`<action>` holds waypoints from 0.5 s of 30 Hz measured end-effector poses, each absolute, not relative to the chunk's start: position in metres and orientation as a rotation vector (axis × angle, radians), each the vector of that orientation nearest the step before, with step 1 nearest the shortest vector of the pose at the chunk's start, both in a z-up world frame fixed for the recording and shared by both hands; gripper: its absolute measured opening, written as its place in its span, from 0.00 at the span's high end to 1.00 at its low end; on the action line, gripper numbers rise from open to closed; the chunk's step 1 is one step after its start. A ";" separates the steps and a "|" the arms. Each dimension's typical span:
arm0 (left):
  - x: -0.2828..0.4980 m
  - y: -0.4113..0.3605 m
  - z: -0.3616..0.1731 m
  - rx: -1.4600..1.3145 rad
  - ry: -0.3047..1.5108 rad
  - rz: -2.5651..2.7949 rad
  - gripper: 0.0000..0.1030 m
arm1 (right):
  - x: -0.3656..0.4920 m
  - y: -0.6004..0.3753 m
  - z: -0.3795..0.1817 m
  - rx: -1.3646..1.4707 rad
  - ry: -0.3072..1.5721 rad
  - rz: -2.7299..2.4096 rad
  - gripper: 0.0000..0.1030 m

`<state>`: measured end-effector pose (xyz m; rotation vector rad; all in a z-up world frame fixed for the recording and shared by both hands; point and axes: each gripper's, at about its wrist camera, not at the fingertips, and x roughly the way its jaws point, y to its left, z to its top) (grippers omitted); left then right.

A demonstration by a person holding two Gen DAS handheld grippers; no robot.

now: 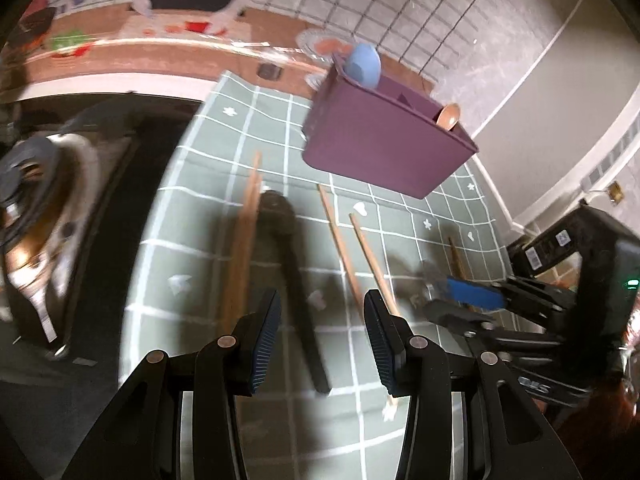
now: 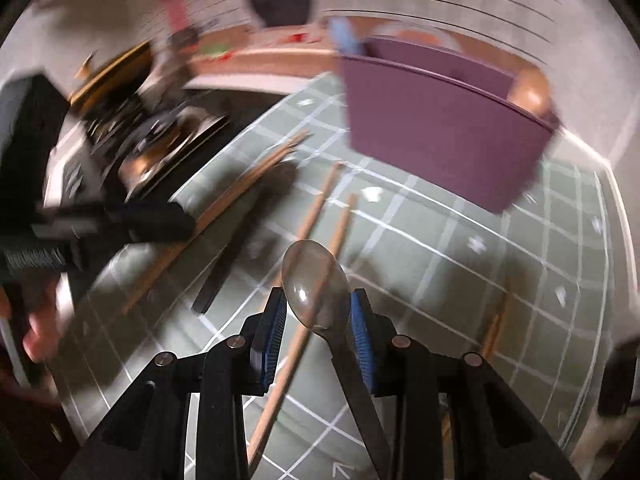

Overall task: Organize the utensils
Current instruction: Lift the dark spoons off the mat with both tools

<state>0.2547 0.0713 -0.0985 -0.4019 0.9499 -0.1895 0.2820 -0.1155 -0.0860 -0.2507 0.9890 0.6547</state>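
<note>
chopsticks [image 1: 340, 240] lie near purple organizer [image 1: 384, 148], open cloth [image 1: 452, 216] between.

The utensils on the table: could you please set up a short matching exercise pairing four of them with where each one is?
Things:
1. metal spoon
2. blue spoon
3. black spoon
4. chopsticks

Places:
A. lying on the green mat, under the left gripper
B. standing in the purple bin
C. between the right gripper's fingers
D. lying loose on the mat, wooden

Pairs: 1-C, 2-B, 3-A, 4-D
</note>
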 end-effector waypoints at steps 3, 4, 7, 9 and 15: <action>0.275 0.062 -0.108 -0.379 0.985 -0.159 0.57 | 0.291 -0.127 -0.082 -0.173 0.986 0.597 0.71; 0.282 0.060 -0.111 -0.365 0.999 -0.138 0.57 | 0.295 -0.130 -0.082 -0.140 0.994 0.574 0.71; 0.297 0.055 -0.117 -0.324 1.013 -0.081 0.57 | 0.308 -0.135 -0.086 -0.059 1.036 0.533 0.71; 0.303 0.054 -0.120 -0.315 1.013 -0.074 0.57 | 0.316 -0.137 -0.095 -0.013 1.070 0.494 0.71; 0.317 0.050 -0.125 -0.256 1.008 -0.059 0.57 | 0.327 -0.135 -0.118 0.088 1.142 0.497 0.70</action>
